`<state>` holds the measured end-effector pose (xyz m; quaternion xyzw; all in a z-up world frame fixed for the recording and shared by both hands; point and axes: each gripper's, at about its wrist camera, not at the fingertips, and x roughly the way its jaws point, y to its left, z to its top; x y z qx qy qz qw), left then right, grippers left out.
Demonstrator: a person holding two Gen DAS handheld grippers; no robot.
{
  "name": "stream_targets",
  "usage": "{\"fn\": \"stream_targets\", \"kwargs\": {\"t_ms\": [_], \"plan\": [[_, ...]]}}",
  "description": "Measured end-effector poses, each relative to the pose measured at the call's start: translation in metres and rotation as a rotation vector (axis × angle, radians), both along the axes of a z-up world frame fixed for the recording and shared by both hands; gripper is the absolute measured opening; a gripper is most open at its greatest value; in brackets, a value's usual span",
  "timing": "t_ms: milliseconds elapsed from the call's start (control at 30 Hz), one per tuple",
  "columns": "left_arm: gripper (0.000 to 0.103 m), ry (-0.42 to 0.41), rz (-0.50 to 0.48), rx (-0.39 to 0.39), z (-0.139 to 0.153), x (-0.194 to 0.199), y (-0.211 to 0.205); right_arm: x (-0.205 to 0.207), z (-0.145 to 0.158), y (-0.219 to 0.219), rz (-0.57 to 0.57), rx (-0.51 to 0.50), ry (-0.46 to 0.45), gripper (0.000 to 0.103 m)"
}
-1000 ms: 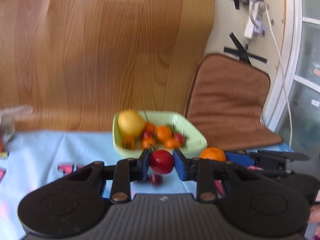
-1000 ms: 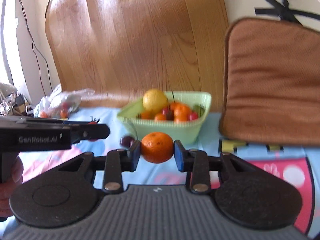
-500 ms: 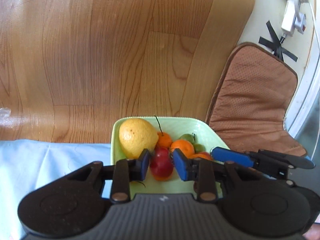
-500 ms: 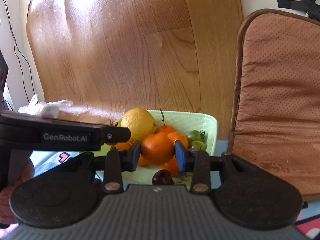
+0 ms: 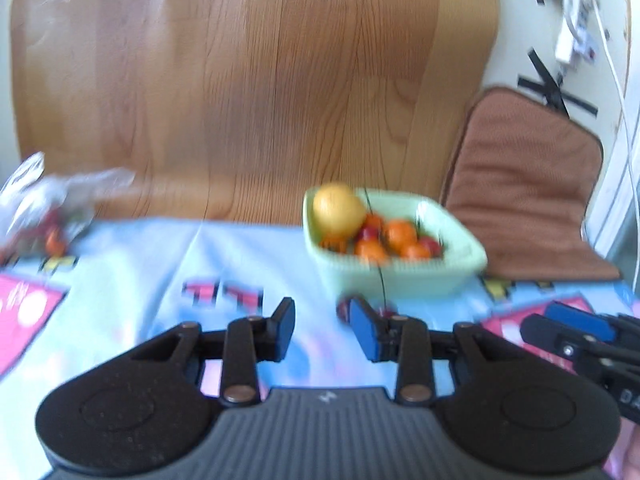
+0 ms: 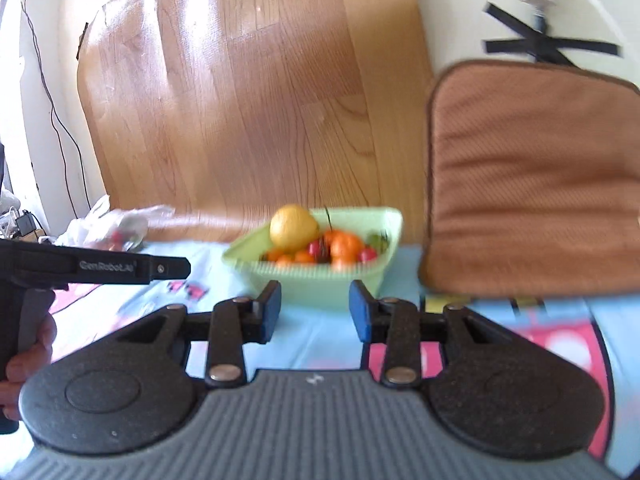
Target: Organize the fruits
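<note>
A pale green bowl stands on the blue and pink tablecloth. It holds a yellow citrus, an orange and small red, orange and green fruits. My left gripper is open and empty, pulled back in front of the bowl. A dark cherry lies on the cloth, partly hidden behind its right finger. My right gripper is open too, with nothing between its fingers, just short of the bowl's near wall. The picture is blurred.
A clear plastic bag with small fruit lies at the far left of the table. A brown cushion leans right of the bowl. A wooden board rises behind the table.
Both grippers carried their fruit over the bowl, let go and drew back. The red fruit and the orange now lie in the bowl. Both pairs of fingers stand empty.
</note>
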<state>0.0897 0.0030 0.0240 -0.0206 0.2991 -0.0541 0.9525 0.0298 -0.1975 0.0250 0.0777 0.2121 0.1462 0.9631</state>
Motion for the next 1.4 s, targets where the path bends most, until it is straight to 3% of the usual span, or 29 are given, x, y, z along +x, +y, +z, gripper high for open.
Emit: {"fn": "stream_targets", "kwargs": {"t_ms": [167,267,567,900,1400], "plan": [[0.034,0.004,-0.005,0.031,-0.005,-0.047,-0.009,-0.037,-0.007,-0.002,-0.028,0.032,0.077,0.041],[0.039,-0.013,0.004,0.056,-0.004,-0.068,-0.013,-0.052,-0.002,-0.002,-0.046,0.038,0.072,0.041],[0.039,-0.015,0.022,0.065,-0.003,-0.102,-0.015,-0.082,0.011,0.005,-0.029,0.055,0.053,0.042],[0.039,-0.014,0.028,0.066,-0.003,-0.108,-0.014,-0.090,0.011,0.007,-0.022,0.070,0.064,0.043],[0.042,0.024,0.049,0.099,-0.020,-0.086,-0.015,-0.075,0.000,0.004,-0.036,0.079,0.115,0.043]]}}
